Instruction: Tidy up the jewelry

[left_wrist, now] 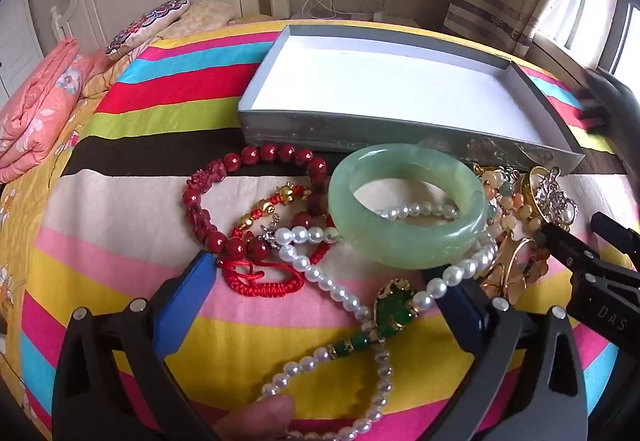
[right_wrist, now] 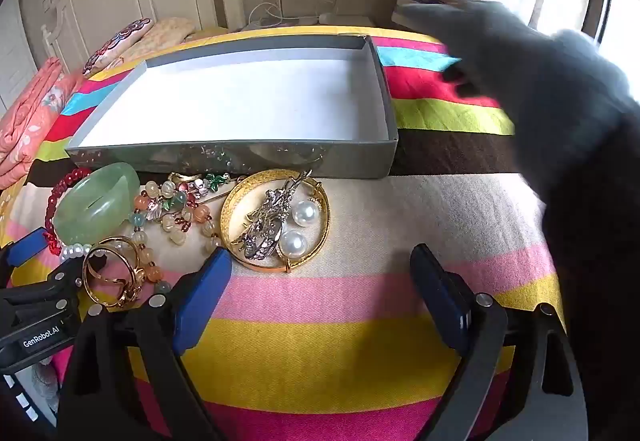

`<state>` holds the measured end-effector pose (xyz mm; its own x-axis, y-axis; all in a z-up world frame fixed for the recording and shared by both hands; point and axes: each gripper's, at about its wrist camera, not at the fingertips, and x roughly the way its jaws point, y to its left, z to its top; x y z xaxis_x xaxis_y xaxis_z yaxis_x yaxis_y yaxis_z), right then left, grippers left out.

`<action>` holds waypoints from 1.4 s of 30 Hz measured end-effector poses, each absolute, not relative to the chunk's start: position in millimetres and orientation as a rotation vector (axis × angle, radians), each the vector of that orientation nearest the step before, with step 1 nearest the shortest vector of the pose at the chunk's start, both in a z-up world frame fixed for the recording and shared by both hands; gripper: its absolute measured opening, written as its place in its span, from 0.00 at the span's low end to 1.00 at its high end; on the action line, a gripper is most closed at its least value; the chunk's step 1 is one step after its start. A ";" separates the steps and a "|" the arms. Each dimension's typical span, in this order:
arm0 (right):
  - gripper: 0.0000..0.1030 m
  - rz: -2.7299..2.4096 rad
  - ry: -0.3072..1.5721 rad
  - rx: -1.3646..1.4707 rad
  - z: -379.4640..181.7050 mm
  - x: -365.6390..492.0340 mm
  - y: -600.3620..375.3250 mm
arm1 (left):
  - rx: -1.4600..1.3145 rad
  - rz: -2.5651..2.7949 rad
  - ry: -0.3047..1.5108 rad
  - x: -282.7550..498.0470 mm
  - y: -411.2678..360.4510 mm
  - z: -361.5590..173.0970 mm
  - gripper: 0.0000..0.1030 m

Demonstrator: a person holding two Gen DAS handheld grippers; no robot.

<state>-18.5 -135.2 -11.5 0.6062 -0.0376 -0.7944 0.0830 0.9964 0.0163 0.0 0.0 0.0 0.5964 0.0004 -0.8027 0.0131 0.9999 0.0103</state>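
Over the striped bedspread [right_wrist: 340, 341], the left gripper [left_wrist: 324, 293] hangs released above the pearl necklace [left_wrist: 316, 277], just short of the jade bangle [left_wrist: 408, 205], while the right gripper [right_wrist: 320, 293] gapes empty beside the gold bangle [right_wrist: 276, 219], both near the empty grey box [right_wrist: 224, 157].

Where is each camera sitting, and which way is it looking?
Left wrist: on the left tool, looking down at the green bangle and pearls; a fingertip shows.
Right wrist: on the right tool, looking down at the gold bangle; a dark sleeve shows.
Both see the empty box and the green bangle.
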 end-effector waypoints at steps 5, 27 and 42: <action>0.85 -0.072 0.915 0.049 -11.7 -18.3 -133.9 | 0.017 -0.007 0.931 0.0 0.0 0.0 0.98; 0.85 -0.066 0.913 0.052 -12.4 -18.3 -133.3 | 0.017 -0.007 0.930 -0.1 0.0 0.1 0.98; 0.85 -0.065 0.912 0.051 -11.8 -18.5 -133.6 | 0.017 -0.007 0.929 -0.1 -0.1 0.1 0.98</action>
